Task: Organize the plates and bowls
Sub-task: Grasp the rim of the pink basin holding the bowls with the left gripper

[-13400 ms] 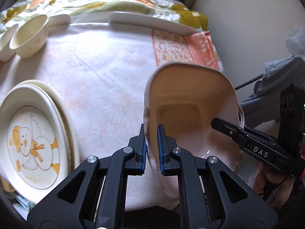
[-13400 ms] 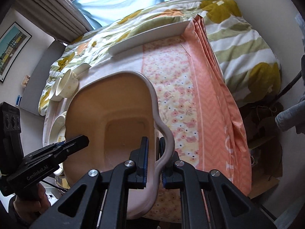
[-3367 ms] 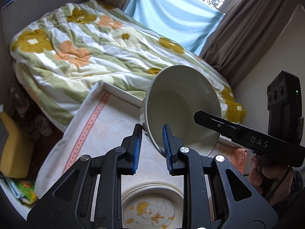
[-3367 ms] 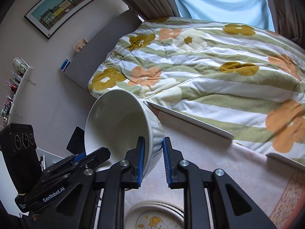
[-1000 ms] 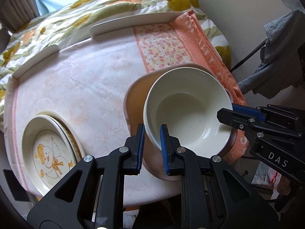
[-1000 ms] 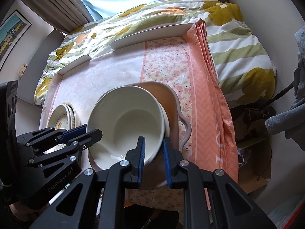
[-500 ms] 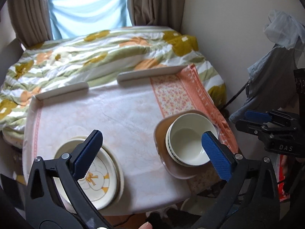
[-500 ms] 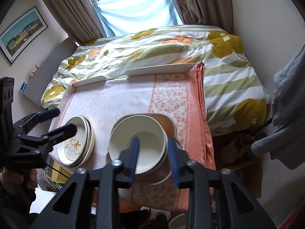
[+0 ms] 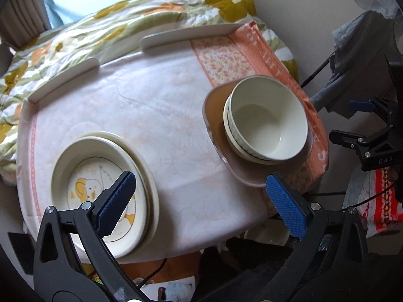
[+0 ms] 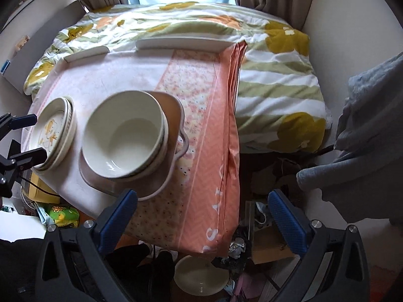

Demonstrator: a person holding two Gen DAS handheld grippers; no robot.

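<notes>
With both grippers lifted off, the stacked white bowls (image 9: 267, 125) sit mouth-up inside the beige handled dish (image 9: 214, 108) at the table's near right corner, on the orange cloth edge (image 10: 214, 136); dish's long axis runs front-to-back w/ its handle (image 10: 183, 138) toward the bed side. Left gripper (image 9: 201, 201) has its jaws spread wide, nothing between them; right gripper (image 10: 201, 214) has just been opening, also wide & empty. Duck-print plates (image 9: 100, 191) are stacked at near left, well apart from the bowls. Raised table rim (image 9: 186, 35) at the back, floral duvet (image 10: 277, 80) beyond it.
</notes>
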